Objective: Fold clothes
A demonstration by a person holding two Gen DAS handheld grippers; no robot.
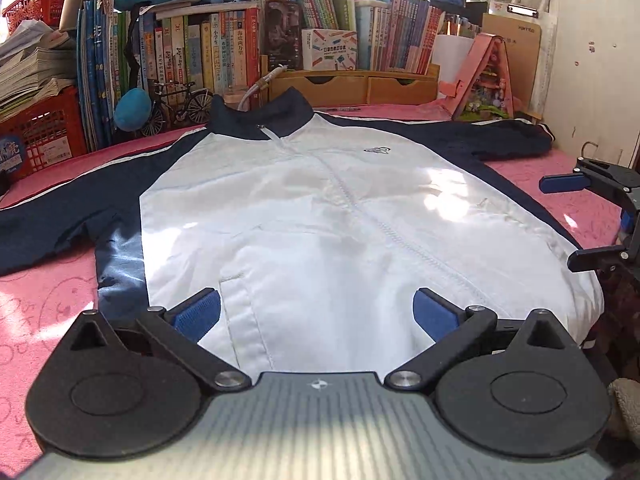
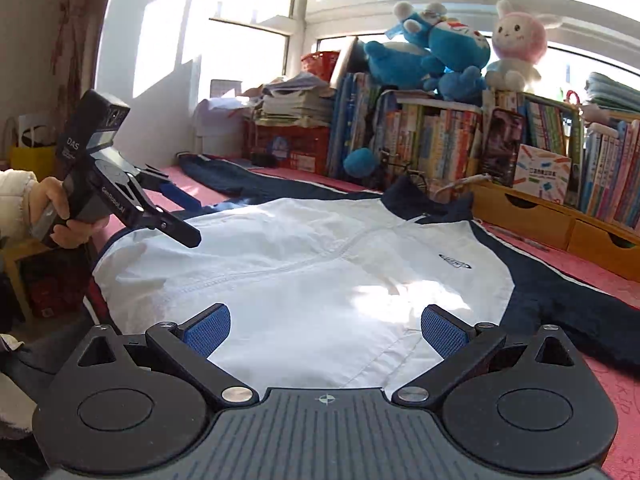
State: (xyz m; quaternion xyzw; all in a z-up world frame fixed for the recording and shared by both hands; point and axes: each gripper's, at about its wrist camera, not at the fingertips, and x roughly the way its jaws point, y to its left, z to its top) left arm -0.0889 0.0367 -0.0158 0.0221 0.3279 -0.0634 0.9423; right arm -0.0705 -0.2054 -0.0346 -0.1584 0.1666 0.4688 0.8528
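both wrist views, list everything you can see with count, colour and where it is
zip-up fabric jacket: one, white body with navy sleeves and collar, spread flat front-up on the bedding
pink patterned bedding: one, under the jacket
plush toys: several, blue, plus one pink-and-white rabbit, on top of the book row
upright books: many, mixed colours, behind the jacket
red plastic crate: one, holding stacked papers, far left
miniature model bicycle: one, black, beside the collar
wooden drawer unit: one, tan, under the books
left gripper: black with blue pads, open, over the hem
right gripper: same colours, open, over the jacket's side
hand: one, holding the left gripper
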